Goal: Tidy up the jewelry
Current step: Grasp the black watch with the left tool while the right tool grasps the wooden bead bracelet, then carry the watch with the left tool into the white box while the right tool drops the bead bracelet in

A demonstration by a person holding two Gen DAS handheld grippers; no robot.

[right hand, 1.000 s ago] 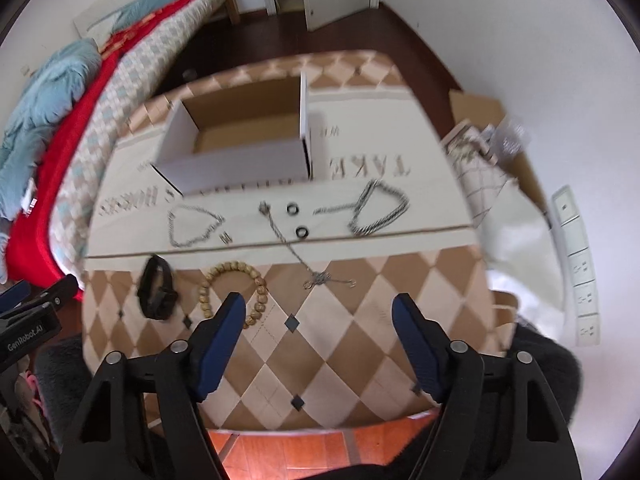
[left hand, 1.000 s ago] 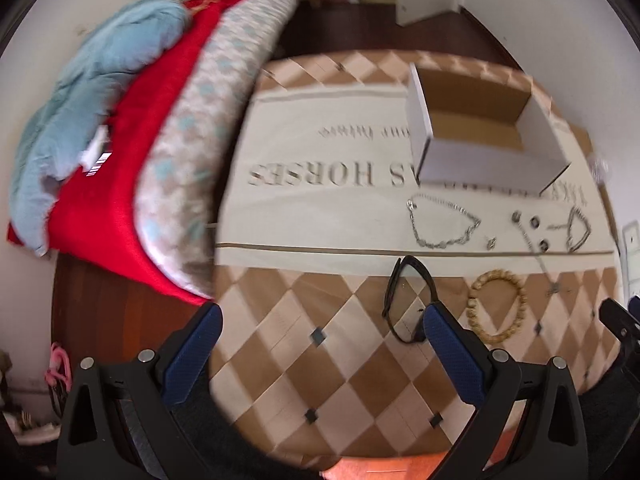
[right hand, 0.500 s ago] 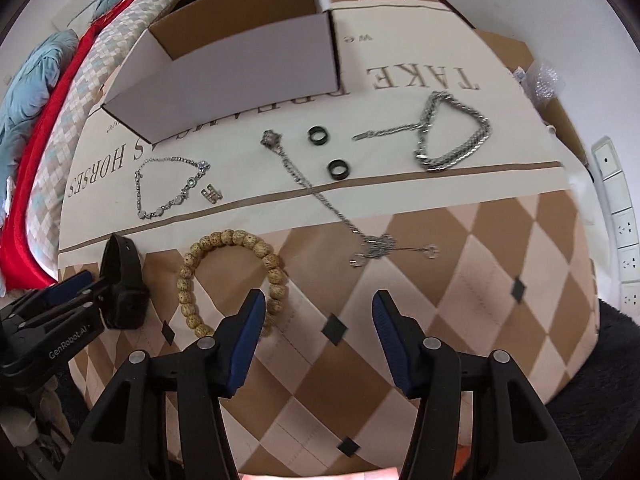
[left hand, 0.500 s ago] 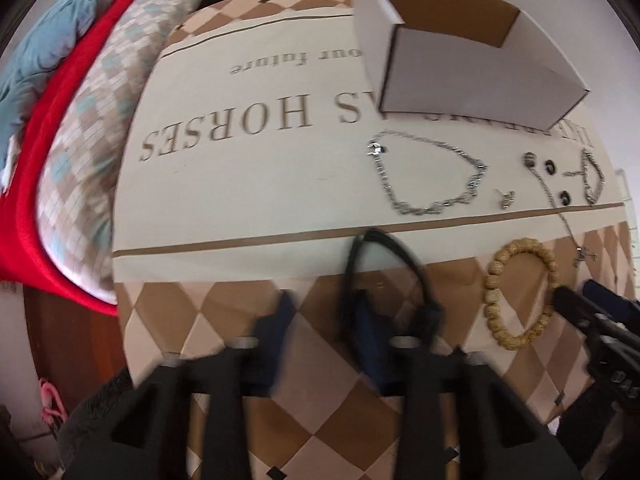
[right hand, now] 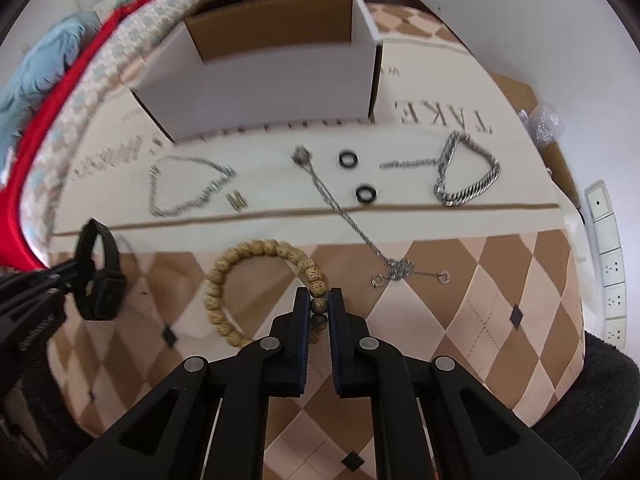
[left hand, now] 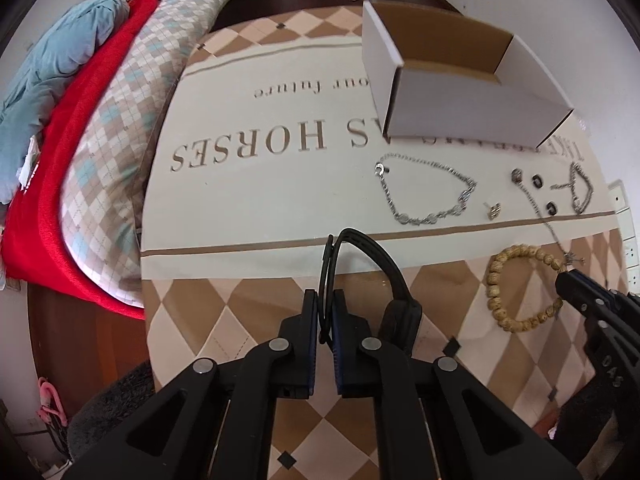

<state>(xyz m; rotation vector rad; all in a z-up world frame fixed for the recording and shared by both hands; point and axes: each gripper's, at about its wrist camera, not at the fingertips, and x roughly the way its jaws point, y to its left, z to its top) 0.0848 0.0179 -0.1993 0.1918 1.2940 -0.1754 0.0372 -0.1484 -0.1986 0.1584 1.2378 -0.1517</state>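
My left gripper is shut on the thin strap of a black watch, whose body rests on the tablecloth just to its right. My right gripper is shut on a bead of the wooden bead bracelet, with the rest of the loop lying on the cloth to its left. In the right wrist view the left gripper and the black watch show at the left edge. An open white cardboard box stands at the back of the table.
Between box and grippers lie a silver link bracelet, a small charm, two black rings, a thin necklace and a thick chain. A bed with red and blue bedding runs along the left. Wall sockets are at the right.
Both grippers came down to the tablecloth and went from open to shut, the left on the watch strap, the right on the bead bracelet.
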